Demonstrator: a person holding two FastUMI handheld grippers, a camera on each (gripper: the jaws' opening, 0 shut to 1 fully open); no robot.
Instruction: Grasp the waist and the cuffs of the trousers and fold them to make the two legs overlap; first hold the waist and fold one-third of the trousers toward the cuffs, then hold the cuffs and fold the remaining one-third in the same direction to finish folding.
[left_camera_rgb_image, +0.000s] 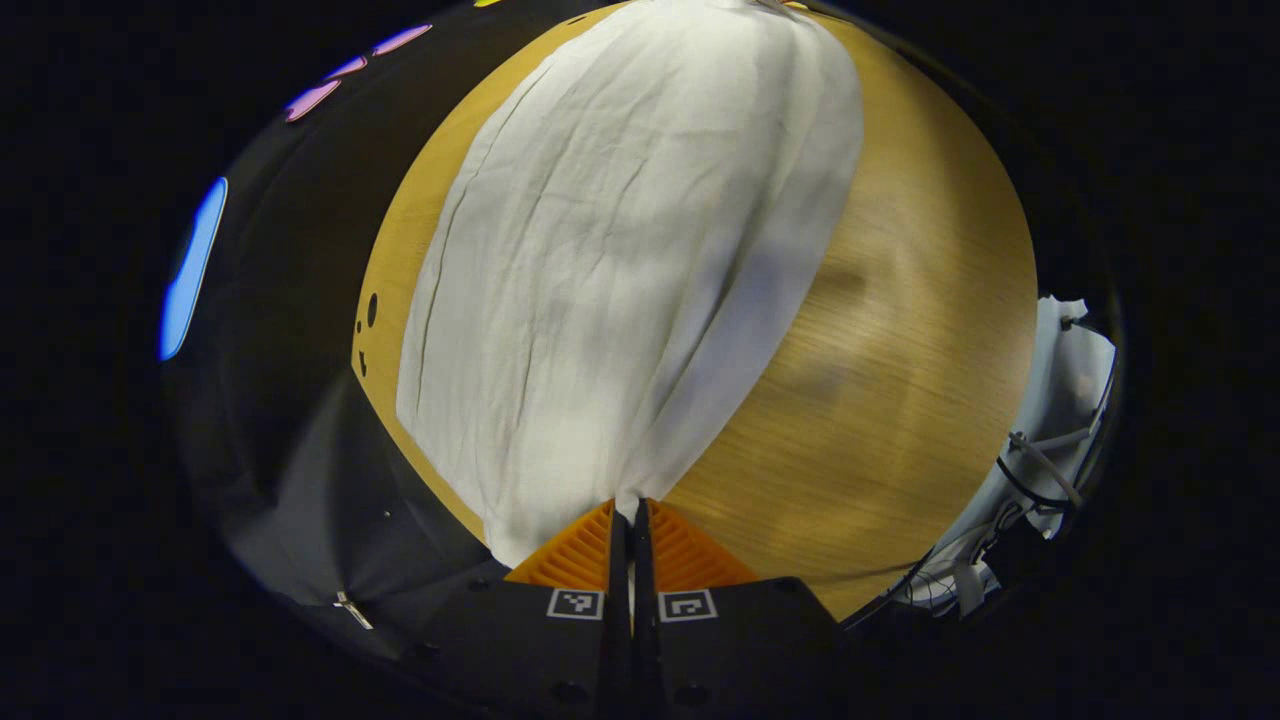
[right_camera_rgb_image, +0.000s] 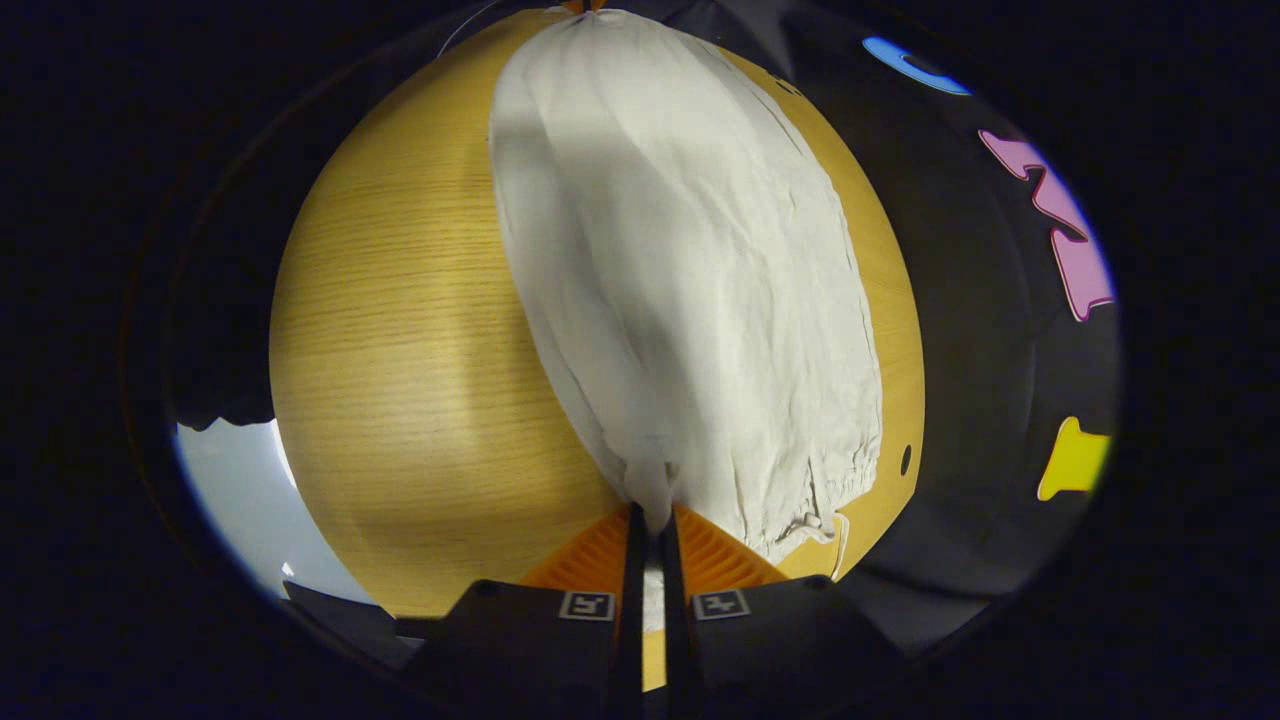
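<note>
White cloth is pinched between the clenched fingers of the left gripper (left_camera_rgb_image: 628, 512) at one end of the trousers (left_camera_rgb_image: 620, 260), and the right gripper (right_camera_rgb_image: 651, 520) grips the gathered waist end the same way. Between them the trousers lie lengthwise, creased, on the wooden surface (left_camera_rgb_image: 900, 400).

A wooden table (left_camera_rgb_image: 900, 380) with a pale, fine-grained top stood in the booth, and soft shadows lay across its bare part. A few small dark holes (left_camera_rgb_image: 371, 310) marked the tabletop close to one edge. Black cloth (left_camera_rgb_image: 290, 450) hung as the wall just behind that edge. Off the table's other side lay a bundle of white fabric with grey and black cables (left_camera_rgb_image: 1050, 460) looped over it.
</note>
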